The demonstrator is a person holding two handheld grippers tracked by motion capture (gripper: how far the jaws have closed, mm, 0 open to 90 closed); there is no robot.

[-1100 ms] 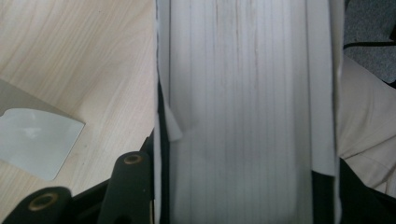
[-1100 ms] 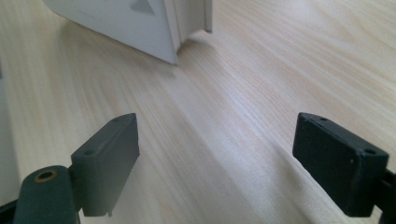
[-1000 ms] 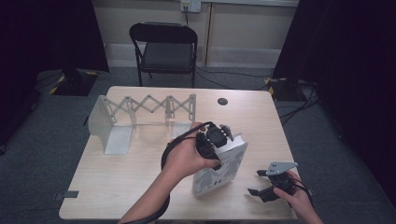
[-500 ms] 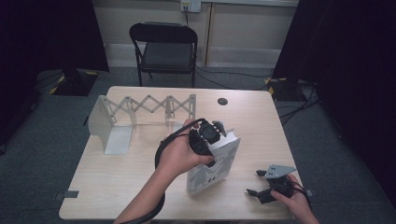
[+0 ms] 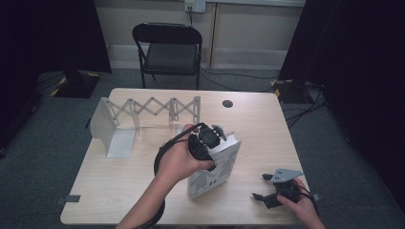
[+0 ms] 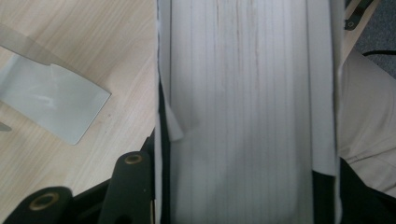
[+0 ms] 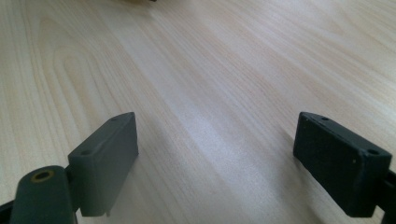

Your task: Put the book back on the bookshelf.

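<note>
Near the table's [image 5: 119,191] middle, our left gripper [image 5: 206,143] clamps a thick white book [image 5: 212,172] by its top edge, tilting it upright for the expanding rack [image 5: 143,110]. Our right gripper [image 5: 267,195] rests with jaws spread, empty.

On the table [image 5: 119,191], toward the far left corner: expanding rack [image 5: 143,112], stretched along the far edge. Near the far edge, right of the rack: small round disc [image 5: 228,103]. At the middle, nearer the front edge: book [image 5: 215,169], tilted, clamped from above by left gripper [image 5: 206,141]. By the front right corner: right gripper [image 5: 274,191]. Behind the far edge, on the floor: chair [image 5: 167,47].
</note>
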